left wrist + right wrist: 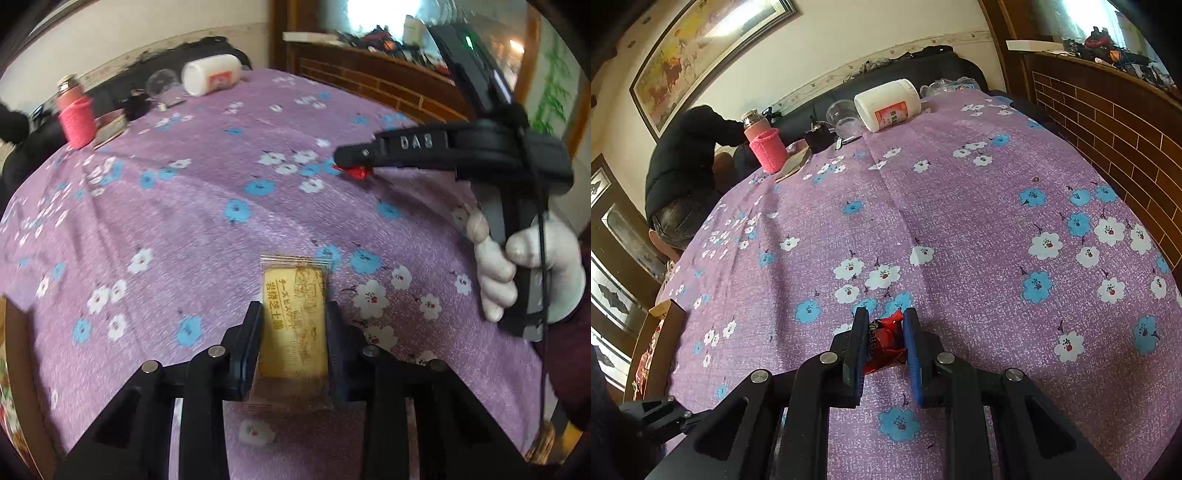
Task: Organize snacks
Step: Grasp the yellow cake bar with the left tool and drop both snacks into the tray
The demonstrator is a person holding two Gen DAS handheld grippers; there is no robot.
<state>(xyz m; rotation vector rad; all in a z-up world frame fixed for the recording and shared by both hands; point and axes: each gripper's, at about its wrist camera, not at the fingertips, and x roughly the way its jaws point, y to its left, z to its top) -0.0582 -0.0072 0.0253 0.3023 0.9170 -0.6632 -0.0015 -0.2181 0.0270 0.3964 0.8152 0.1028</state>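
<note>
Both your grippers are clamped on snacks over the purple flowered cloth (960,206).

Your left gripper (294,314) pinches a yellow biscuit packet (293,328) at lower centre of its view, its fingers pressing both long edges. Your right gripper (885,321) squeezes a red wrapper (886,341) at lower centre of its view. A white jar (888,105) lies tipped at the cloth's far edge, a pink bottle (762,146) to its left.

Table (960,206): biscuit packet (293,325) near edge, between left gripper (293,321) jaws. Candy wrapper (886,345) right of it, between right gripper (885,332) jaws. Far edge, left to right: sleeved flask (762,146), clear cup (844,118), tipped jar (888,105). Cardboard box (653,332) off left edge.
</note>
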